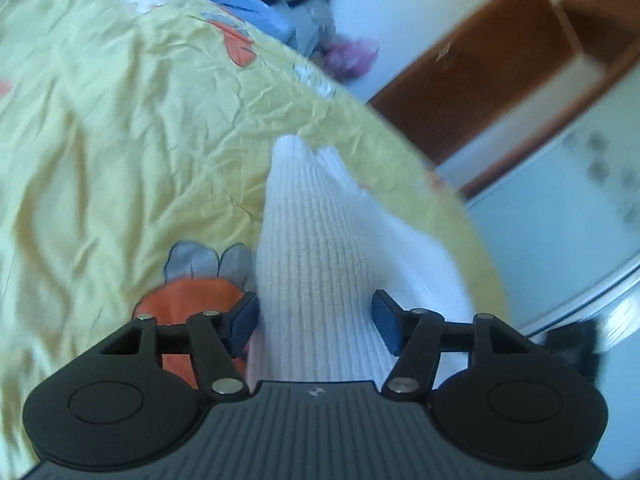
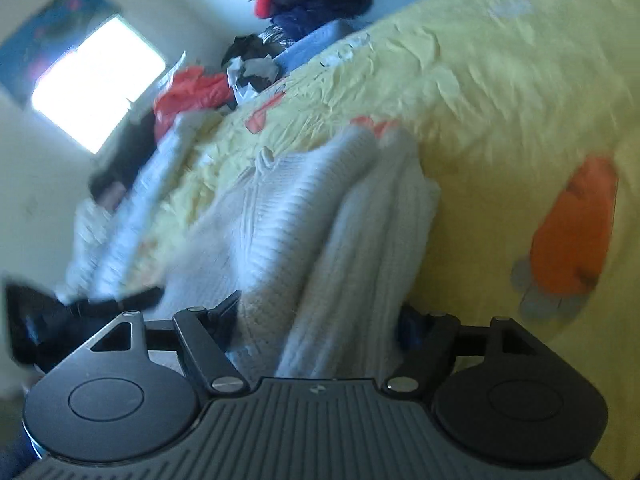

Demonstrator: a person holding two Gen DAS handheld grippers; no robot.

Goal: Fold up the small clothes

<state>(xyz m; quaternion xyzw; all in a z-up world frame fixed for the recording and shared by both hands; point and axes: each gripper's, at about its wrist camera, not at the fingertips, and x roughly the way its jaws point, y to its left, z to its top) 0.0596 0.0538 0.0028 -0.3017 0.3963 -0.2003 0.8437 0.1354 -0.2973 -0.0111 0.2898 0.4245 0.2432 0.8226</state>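
Straddling white knit garment [image 1: 320,248] near yellow bedsheet [image 1: 120,128] edge: left claw [image 1: 316,326] released, right claw [image 2: 320,320] likewise.

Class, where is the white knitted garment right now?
The white knitted garment lies on the yellow bedsheet, running forward between the fingers of both grippers in each wrist view, beside an orange print in the left view.

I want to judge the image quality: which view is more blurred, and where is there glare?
Right wrist view: stronger motion blur on the white knit garment and yellow bedsheet; the window is blown out. Left wrist view: the garment's ribs stay fairly sharp, the edges smear, and fisheye bends the room lines.
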